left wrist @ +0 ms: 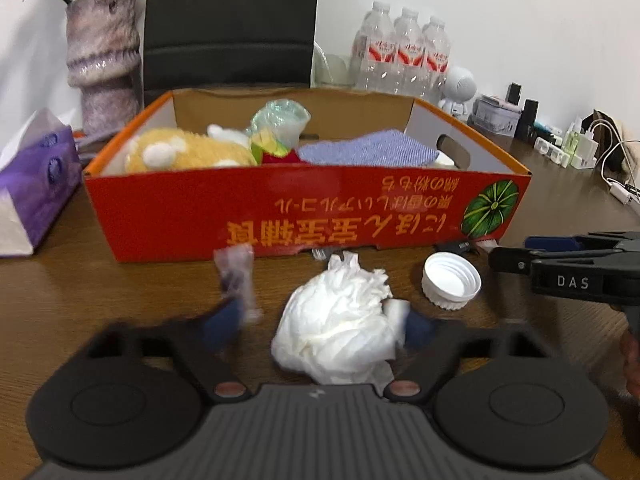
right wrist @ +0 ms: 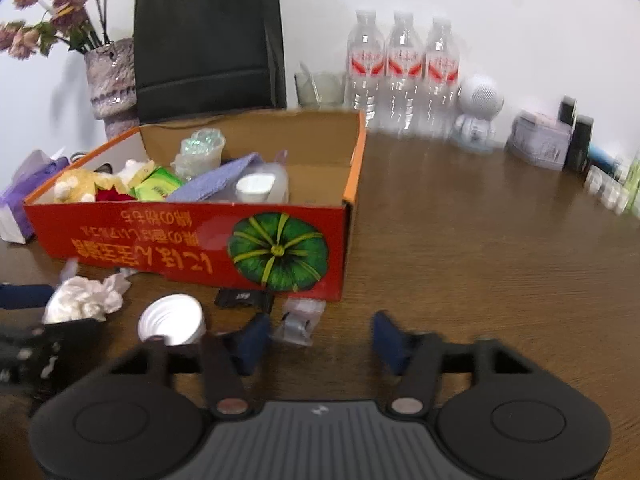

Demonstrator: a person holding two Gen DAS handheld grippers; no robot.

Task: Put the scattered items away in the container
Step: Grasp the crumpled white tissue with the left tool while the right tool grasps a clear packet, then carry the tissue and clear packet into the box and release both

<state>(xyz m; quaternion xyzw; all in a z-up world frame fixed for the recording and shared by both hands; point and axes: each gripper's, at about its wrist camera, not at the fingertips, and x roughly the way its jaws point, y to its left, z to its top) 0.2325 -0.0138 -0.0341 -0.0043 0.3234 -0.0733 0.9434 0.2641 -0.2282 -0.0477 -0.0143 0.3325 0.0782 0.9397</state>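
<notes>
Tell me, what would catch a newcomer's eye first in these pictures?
Most likely the bright red cardboard box with a green pumpkin printed on it, standing mid-table and already holding a yellow plush toy and a blue cloth. In front of it a crumpled white tissue lies between the fingers of the left gripper, with a white bottle cap beside it. Three water bottles stand against the wall behind.

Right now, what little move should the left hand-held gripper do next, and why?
Probably close on the tissue. The left hand-held gripper has a finger on each side of the wad, the right one at its edge, the left one apart. The tissue lies on the table, in front of the box.
</notes>
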